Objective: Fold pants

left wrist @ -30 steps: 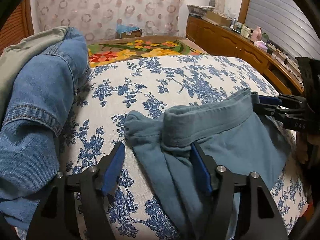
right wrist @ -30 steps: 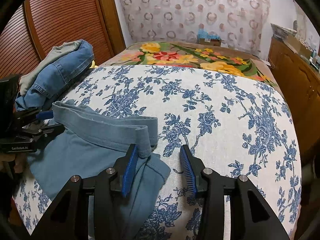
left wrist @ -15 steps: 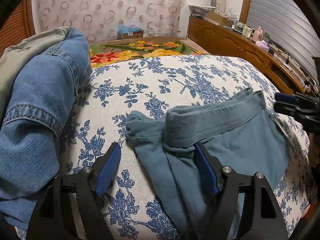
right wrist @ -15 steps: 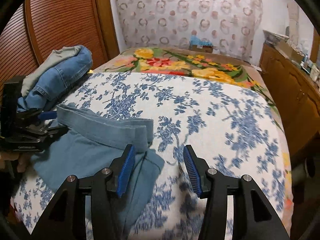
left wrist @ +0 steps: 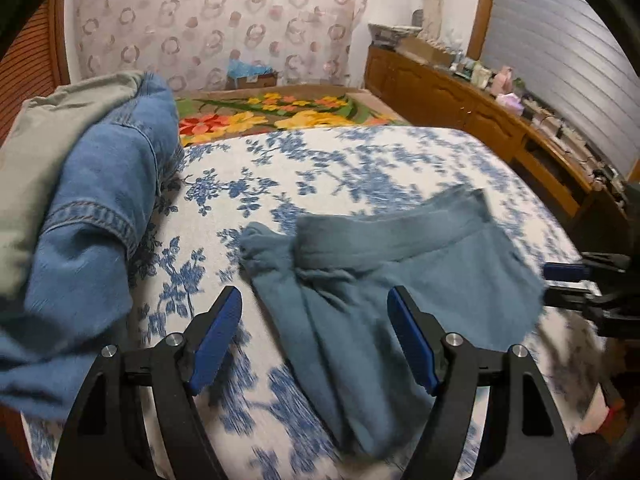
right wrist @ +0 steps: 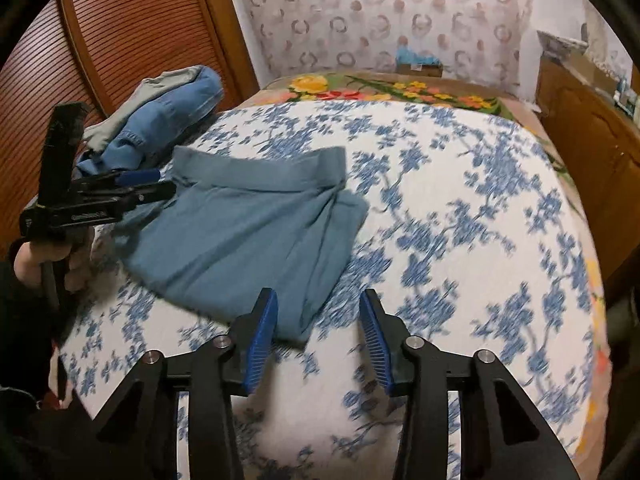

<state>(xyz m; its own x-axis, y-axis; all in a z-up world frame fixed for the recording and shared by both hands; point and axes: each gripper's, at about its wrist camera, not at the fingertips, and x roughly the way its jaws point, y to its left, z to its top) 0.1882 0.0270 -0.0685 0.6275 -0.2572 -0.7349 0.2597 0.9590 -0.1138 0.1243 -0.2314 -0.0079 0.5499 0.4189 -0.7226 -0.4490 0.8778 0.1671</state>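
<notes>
The folded teal pants [left wrist: 384, 276] lie flat on the blue-flowered bedspread [left wrist: 328, 160], waistband towards the far side. They also show in the right wrist view [right wrist: 248, 232]. My left gripper [left wrist: 316, 336] is open and empty, hovering just short of the pants' near edge. It shows from the side in the right wrist view [right wrist: 152, 184] beside the waistband's left end. My right gripper [right wrist: 316, 332] is open and empty above the pants' near corner. It shows at the right edge of the left wrist view [left wrist: 560, 284].
A pile of blue jeans [left wrist: 100, 208] and a pale green garment [left wrist: 36, 152] lies at the bed's left side. A flowered blanket [left wrist: 264, 114] covers the far end. A wooden dresser [left wrist: 480, 116] runs along the right. Slatted wooden doors [right wrist: 120, 40] stand at the left.
Both grippers have pulled back and away from the pants, whose edges they straddled a second ago. The pants stay lying on the bed.
</notes>
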